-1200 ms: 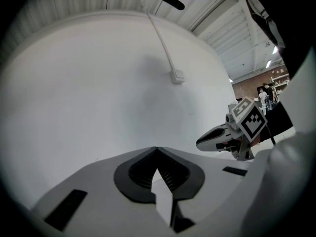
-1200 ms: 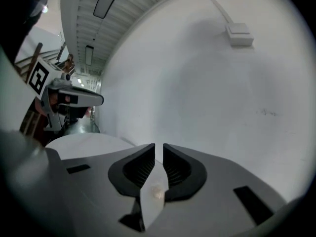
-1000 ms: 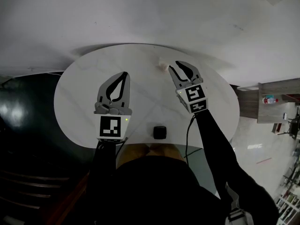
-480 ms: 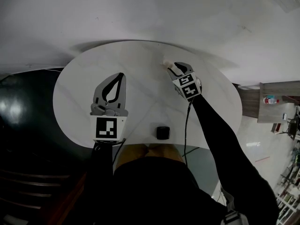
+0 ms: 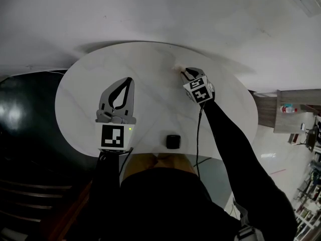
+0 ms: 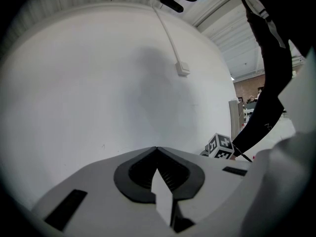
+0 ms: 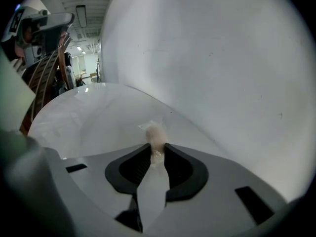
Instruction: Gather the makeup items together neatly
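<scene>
On the round white table (image 5: 150, 69), in the head view, the right gripper (image 5: 184, 73) was at the far side, by a small pink item (image 5: 176, 68). The left gripper (image 5: 129, 79) was over the table's left half. A small black thing (image 5: 173, 141) sat by the table's near edge.

In the left gripper view, its jaws were pressed together, with nothing in them.

In the right gripper view, the jaws had just been closing. They pinched the clear wrap of the small pink item (image 7: 156, 135), which lay on the table.

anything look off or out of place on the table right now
Nothing spilled or damaged. The two things just lie far apart on the white table: a small black item alone at the near edge, and a pinkish wrapped item at the far side, where the right claw has just been closing its jaws on it.
</scene>
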